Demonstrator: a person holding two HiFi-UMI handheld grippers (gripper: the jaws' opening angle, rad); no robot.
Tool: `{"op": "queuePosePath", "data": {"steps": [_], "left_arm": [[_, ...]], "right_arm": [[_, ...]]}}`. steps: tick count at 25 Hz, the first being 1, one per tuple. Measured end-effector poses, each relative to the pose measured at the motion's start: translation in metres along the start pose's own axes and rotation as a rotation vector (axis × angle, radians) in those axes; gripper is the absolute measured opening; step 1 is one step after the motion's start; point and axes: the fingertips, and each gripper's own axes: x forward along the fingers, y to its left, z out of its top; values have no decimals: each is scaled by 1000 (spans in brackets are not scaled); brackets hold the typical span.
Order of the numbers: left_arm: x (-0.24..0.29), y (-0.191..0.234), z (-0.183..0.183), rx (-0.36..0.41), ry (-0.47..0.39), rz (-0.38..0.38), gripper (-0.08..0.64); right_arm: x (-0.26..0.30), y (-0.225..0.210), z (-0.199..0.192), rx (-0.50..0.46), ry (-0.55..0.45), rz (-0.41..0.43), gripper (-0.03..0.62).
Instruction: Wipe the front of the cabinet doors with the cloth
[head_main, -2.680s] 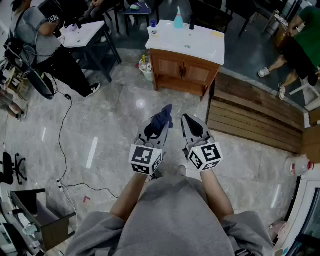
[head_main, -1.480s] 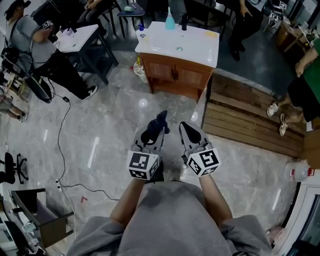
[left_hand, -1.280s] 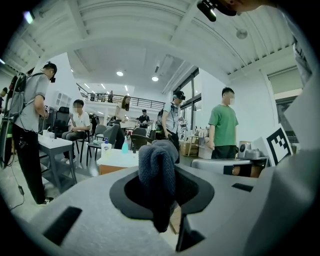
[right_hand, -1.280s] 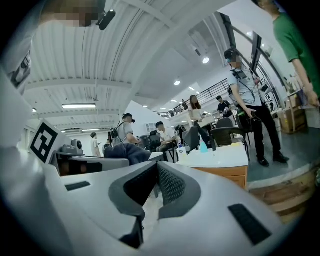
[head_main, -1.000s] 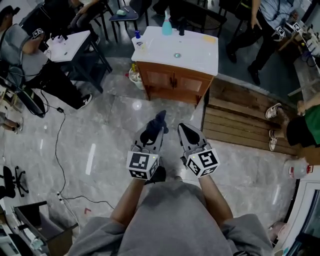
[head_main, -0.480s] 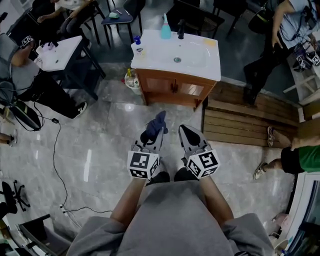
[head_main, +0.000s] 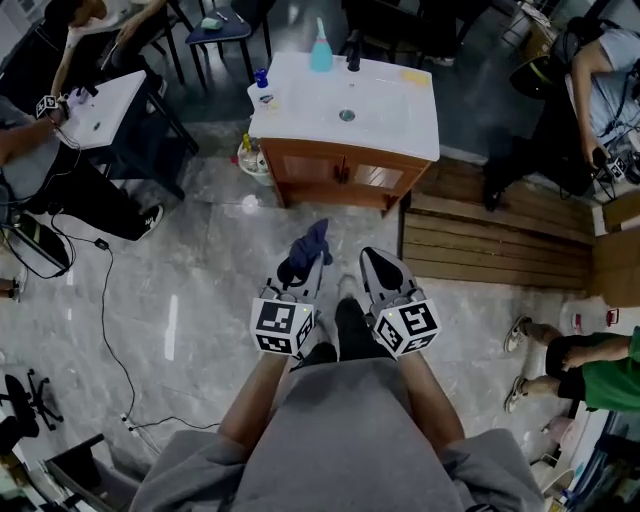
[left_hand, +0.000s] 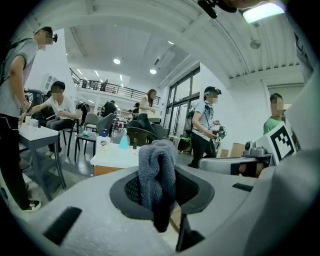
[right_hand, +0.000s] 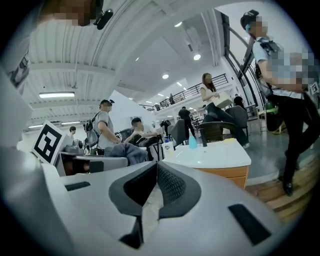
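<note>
1. Head view: the left gripper has its fingers clamped on the dark blue-grey terry cloth; the right gripper is empty, fingers together.
2. The brown wooden cabinet doors stand well ahead, apart from the cloth; wiping looks not yet begun; the approach and all the wiping are left.

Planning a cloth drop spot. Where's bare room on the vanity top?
Bare: right side and front rim of the countertop, bordering the basin. Crowded: back edge, with pump bottle, teal bottle, faucet, yellow pad. Floor before the cabinet doors is also bare.
</note>
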Motion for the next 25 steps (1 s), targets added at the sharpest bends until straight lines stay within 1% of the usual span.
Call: {"op": "queuePosePath", "data": {"steps": [9,16,21,25], "left_arm": [[73,14,-4,-11,40,11,91],[136,26,-12,-18,76,22,91],[170,33,-18,-15,112,35,91],[196,37,-23,-6,122,40,91]], "right_arm": [[49,-63,0,37,27,-2,12],[88,-121,-4,69,53,-2,12],[109,-152,-8,102,66,6,12],[128,-174,-15,118,76,22,12]]}}
